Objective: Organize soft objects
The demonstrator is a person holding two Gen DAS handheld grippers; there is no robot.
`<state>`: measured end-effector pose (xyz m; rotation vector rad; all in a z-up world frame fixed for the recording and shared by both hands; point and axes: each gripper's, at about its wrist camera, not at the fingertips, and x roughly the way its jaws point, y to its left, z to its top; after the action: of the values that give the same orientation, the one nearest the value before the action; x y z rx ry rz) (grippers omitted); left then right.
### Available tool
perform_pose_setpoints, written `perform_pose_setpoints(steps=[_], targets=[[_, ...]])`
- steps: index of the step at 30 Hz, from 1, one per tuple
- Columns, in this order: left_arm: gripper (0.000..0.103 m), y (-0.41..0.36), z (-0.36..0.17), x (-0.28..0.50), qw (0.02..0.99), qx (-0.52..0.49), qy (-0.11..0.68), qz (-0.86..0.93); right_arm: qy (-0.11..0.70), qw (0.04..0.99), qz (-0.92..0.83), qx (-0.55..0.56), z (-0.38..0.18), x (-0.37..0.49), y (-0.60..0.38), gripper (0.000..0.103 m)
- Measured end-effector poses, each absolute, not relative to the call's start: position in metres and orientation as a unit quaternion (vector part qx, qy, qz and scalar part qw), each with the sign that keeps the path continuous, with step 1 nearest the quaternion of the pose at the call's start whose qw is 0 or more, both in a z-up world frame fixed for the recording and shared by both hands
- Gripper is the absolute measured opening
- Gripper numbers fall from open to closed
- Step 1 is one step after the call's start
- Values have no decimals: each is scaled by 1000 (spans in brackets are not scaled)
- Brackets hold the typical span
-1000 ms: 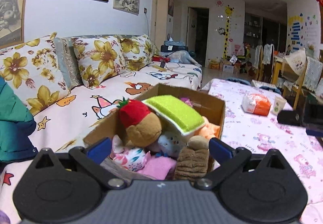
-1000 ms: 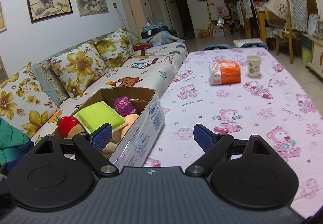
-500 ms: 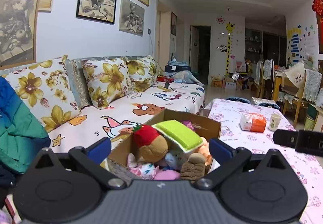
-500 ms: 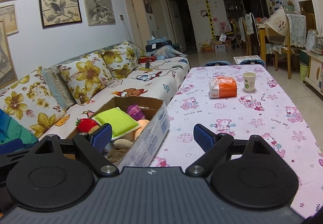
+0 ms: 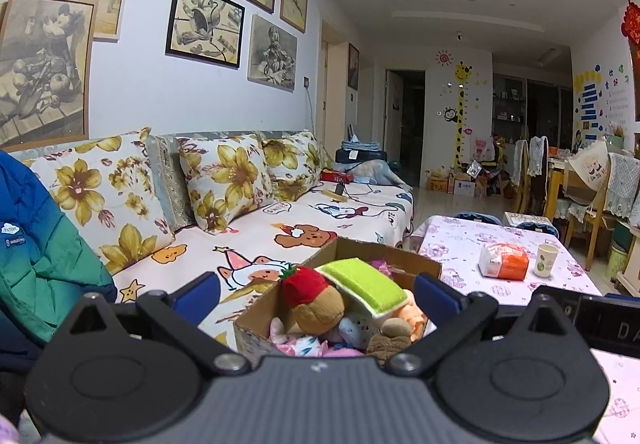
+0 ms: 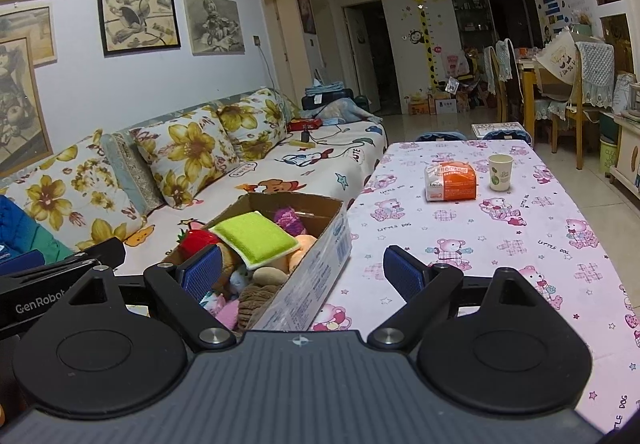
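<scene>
From the left wrist view, the left gripper [image 5: 316,294] is held level above the near end of the cardboard box [image 5: 256,326], its jaws spread wide and holding nothing. The box is packed with soft toys: a strawberry plush [image 5: 303,285] and a green sponge [image 5: 366,284] lie on top.

From the right wrist view, the right gripper [image 6: 302,272] hovers level over the box's bench-side wall [image 6: 308,280], jaws wide apart and empty. The box sits at the edge of the pink-clothed bench [image 6: 500,240], beside the sofa [image 6: 280,168].
</scene>
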<state>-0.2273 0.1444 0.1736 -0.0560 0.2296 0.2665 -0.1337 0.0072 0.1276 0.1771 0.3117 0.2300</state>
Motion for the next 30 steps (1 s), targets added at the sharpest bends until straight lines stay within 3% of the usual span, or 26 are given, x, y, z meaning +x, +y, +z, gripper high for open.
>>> perform_pose_setpoints(steps=[30], targets=[[102, 145, 158, -218, 983, -17, 129, 131, 171, 974, 128, 76, 116, -131, 0, 103]])
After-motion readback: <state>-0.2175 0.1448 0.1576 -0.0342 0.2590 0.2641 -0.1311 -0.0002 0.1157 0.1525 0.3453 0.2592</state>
